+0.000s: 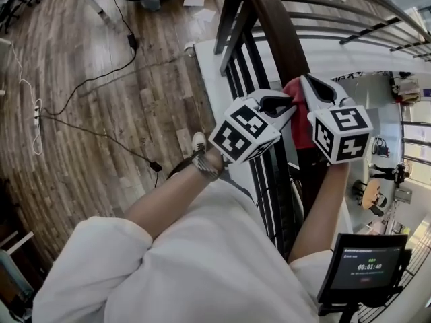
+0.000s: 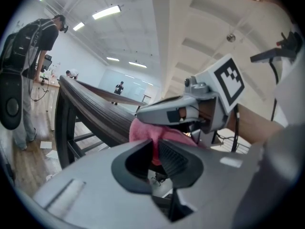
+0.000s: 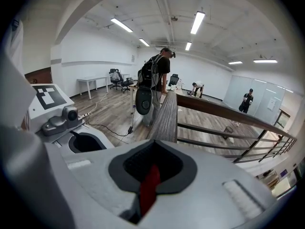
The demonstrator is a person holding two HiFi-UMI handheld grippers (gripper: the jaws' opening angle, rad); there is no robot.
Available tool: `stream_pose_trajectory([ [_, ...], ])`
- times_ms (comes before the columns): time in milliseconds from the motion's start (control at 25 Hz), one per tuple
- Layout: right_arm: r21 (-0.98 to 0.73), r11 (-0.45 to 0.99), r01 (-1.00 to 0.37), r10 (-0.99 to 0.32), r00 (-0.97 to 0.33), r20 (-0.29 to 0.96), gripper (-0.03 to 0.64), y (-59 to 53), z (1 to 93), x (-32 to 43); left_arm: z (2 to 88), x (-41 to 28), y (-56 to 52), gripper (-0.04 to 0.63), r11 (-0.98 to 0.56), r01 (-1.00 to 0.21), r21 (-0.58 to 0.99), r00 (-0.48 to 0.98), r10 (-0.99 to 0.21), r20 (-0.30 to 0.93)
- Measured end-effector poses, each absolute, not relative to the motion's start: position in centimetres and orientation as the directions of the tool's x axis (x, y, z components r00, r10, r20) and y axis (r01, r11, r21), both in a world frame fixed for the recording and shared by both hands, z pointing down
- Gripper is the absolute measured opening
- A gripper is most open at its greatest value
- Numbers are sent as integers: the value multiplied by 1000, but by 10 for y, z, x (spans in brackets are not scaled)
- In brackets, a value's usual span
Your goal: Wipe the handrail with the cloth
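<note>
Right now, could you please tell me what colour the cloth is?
The cloth is pinkish red. It shows best in the left gripper view.

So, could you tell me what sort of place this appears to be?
Most likely an open-plan office or lab on an upper level: a wooden handrail edges a drop to a lower floor, and desks with office chairs stand on plank flooring.

Your cloth (image 1: 300, 126) lies on the handrail (image 1: 273, 25), between your left gripper (image 1: 281, 106) and right gripper (image 1: 311, 87)
</note>
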State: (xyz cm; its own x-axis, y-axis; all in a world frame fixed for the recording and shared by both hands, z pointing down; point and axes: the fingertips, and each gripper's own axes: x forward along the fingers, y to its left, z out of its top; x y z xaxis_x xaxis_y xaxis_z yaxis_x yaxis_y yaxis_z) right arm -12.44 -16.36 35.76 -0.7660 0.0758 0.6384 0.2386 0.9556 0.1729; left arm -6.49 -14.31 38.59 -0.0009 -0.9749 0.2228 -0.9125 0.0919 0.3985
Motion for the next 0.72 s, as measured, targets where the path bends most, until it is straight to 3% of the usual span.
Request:
stream_pose_trajectory([
  [720, 152, 955, 255, 100, -756, 647, 3, -165, 358, -146, 385, -89, -144, 44, 171, -931, 322, -72, -952, 298],
])
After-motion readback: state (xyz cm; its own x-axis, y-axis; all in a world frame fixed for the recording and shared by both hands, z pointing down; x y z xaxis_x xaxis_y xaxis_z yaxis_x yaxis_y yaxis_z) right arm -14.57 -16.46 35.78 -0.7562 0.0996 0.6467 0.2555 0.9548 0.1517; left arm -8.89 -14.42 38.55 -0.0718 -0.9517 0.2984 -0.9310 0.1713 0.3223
